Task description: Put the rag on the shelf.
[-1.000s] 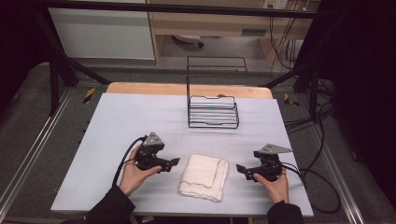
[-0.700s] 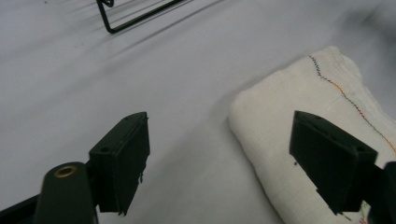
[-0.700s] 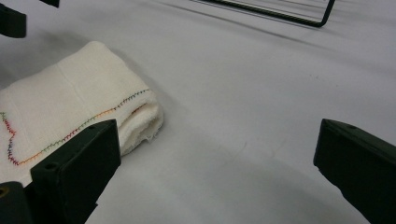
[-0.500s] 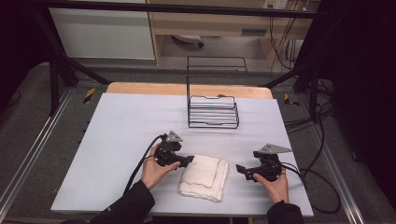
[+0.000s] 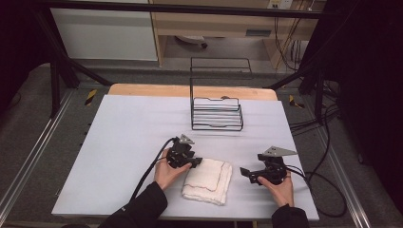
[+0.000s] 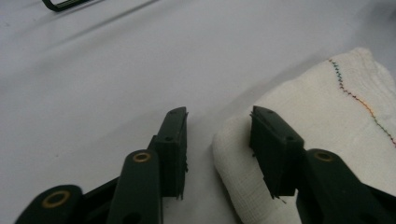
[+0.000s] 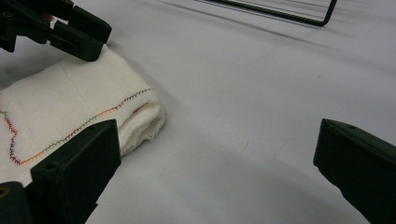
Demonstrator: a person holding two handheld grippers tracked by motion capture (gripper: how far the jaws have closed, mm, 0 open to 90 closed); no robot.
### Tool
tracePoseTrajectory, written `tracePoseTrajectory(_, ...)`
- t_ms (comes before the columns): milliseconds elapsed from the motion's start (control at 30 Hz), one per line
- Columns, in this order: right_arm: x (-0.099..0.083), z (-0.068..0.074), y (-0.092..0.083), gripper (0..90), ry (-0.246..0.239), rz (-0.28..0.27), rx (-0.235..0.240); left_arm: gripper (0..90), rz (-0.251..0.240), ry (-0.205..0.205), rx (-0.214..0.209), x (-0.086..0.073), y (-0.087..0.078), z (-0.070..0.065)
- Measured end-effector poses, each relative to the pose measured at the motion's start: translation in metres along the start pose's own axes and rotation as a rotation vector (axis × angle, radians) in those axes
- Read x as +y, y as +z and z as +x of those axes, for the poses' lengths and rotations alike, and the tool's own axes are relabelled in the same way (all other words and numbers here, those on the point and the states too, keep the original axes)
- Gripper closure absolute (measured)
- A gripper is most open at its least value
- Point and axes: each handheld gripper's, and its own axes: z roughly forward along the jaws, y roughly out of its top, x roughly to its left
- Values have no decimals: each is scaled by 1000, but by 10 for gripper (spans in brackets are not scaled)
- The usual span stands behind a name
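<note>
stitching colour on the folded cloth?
Multicoloured zigzag stitching on the white folded cloth; clearest in the right gripper view.

The left claw (image 5: pixel 196 162) is low, held by the left hand (image 5: pixel 167 172), and its jaws have just been closing but still stand apart. The right claw (image 5: pixel 245 174), in the right hand (image 5: pixel 280 186), points left with jaws wide apart.

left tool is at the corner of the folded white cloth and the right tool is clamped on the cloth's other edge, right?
Not quite. The right tool is open and apart from the folded white cloth, as the right gripper view shows. The left tool is at the cloth's corner, its jaws having just been closing.
</note>
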Motion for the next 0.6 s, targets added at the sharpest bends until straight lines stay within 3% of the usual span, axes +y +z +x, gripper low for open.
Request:
tracePoseTrajectory(67,0,0,0,13,0,1,1,627,2,-8,-11,0,0,-1)
tracePoseTrajectory(433,1,2,2,18,17,9,1,732,22,-8,-29,-1,2,-4)
tracePoseTrajectory(600,4,6,6,20,16,21,0,767,23,13,-11,-1,2,-9)
